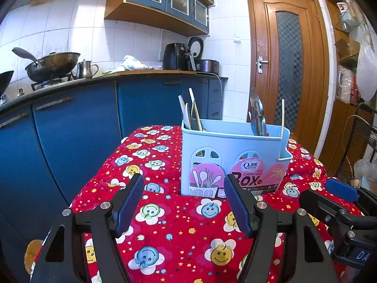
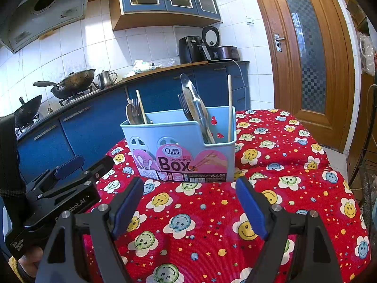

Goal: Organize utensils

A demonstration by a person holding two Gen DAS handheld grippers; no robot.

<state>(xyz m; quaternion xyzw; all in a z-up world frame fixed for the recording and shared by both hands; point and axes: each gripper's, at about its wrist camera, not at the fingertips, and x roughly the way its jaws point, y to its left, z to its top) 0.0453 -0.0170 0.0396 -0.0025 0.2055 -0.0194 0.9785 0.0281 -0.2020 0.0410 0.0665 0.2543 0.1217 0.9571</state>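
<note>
A light blue chopsticks box (image 1: 235, 160) (image 2: 183, 151) stands upright on the red smiley-face cloth (image 1: 174, 231) (image 2: 282, 188). Its left compartment holds chopsticks and spoons (image 1: 190, 110) (image 2: 135, 112). Its right compartment holds metal forks and spoons (image 1: 257, 115) (image 2: 193, 103) and a single chopstick (image 1: 282, 118) (image 2: 229, 108). My left gripper (image 1: 183, 198) is open and empty, just in front of the box. My right gripper (image 2: 189, 202) is open and empty, also in front of the box. Each gripper shows at the edge of the other's view.
Blue kitchen cabinets (image 1: 70, 132) with a wok (image 1: 53, 64), a steel jug (image 1: 84, 69) and an air fryer (image 1: 176, 56) stand behind the table. A wooden door (image 1: 287, 66) is at the back right. A wire rack (image 1: 362, 141) stands at the far right.
</note>
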